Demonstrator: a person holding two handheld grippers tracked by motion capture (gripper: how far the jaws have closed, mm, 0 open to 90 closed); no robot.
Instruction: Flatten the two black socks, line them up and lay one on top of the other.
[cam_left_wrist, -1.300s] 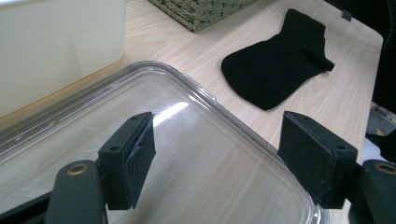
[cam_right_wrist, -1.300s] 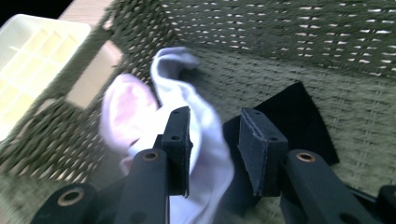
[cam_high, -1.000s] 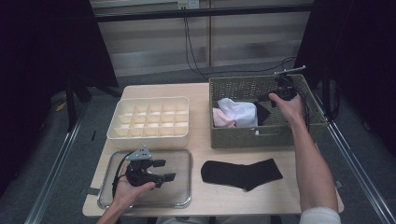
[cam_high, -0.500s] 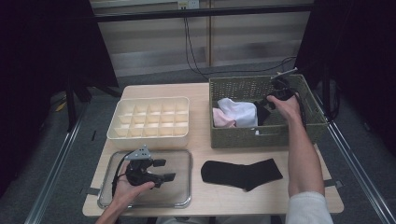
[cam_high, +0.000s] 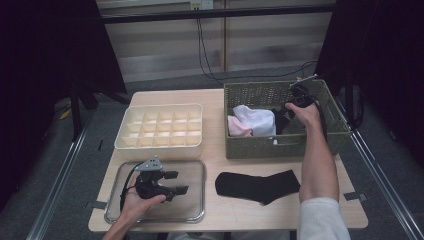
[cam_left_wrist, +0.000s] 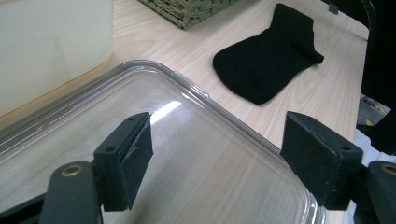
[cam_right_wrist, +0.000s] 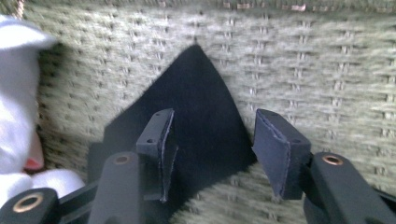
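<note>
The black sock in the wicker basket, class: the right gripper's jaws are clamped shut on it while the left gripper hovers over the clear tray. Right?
Not quite. The right gripper stands open over the black sock, as the right gripper view shows; the rest holds.

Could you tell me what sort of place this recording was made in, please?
Probably a lab or recording booth rather than a home: the wooden table stands between dark curtains, with metal floor rails alongside and cables hanging down the panelled back wall.

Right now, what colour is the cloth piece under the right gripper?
Black cloth piece, lying against the olive woven basket; clearest in the right gripper view.
</note>
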